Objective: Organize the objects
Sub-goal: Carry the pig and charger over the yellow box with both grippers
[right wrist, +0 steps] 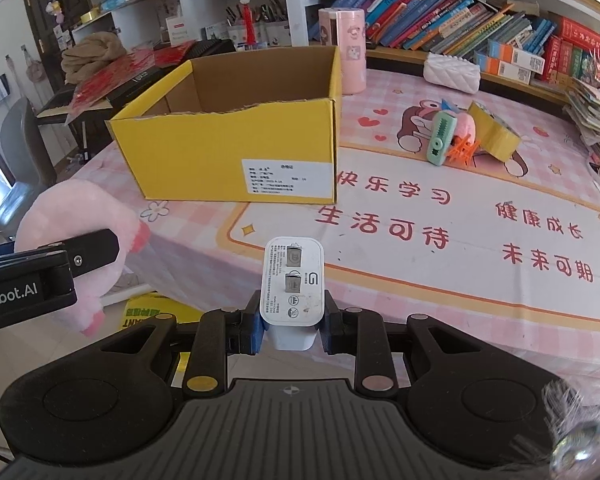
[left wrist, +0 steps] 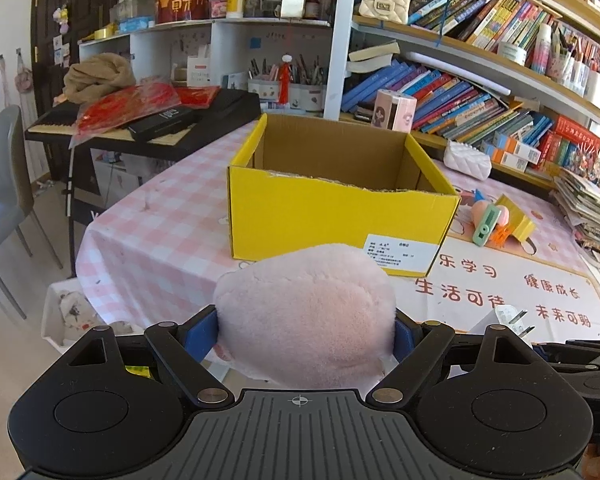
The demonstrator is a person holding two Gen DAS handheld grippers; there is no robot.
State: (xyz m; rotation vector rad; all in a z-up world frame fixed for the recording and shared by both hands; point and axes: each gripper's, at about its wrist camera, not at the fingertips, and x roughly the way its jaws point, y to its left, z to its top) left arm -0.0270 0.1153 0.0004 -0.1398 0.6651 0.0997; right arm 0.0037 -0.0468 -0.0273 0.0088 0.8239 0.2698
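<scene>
On the table: a pink checked cloth with a printed mat bearing red characters
Box: a yellow carton, open at the top, white label on its near wall, standing on the cloth; its inside looks bare as far as the views reach
Left gripper: clamped on a pink plush toy, blue pads pressing both sides; jaws stand wide around it
Toy's place: in the air just short of the table's near edge, in front of the box; in the right wrist view it shows at the left, pink feet hanging down
Right gripper: clamped on a white charger, prongs facing the camera
Charger's place: held over the table's near edge, with the box beyond it to the left
Small pile: green clip, orange clip and yellow tape roll together on the mat, right of the box
Behind: pink canister, white quilted pouch, shelves of books
</scene>
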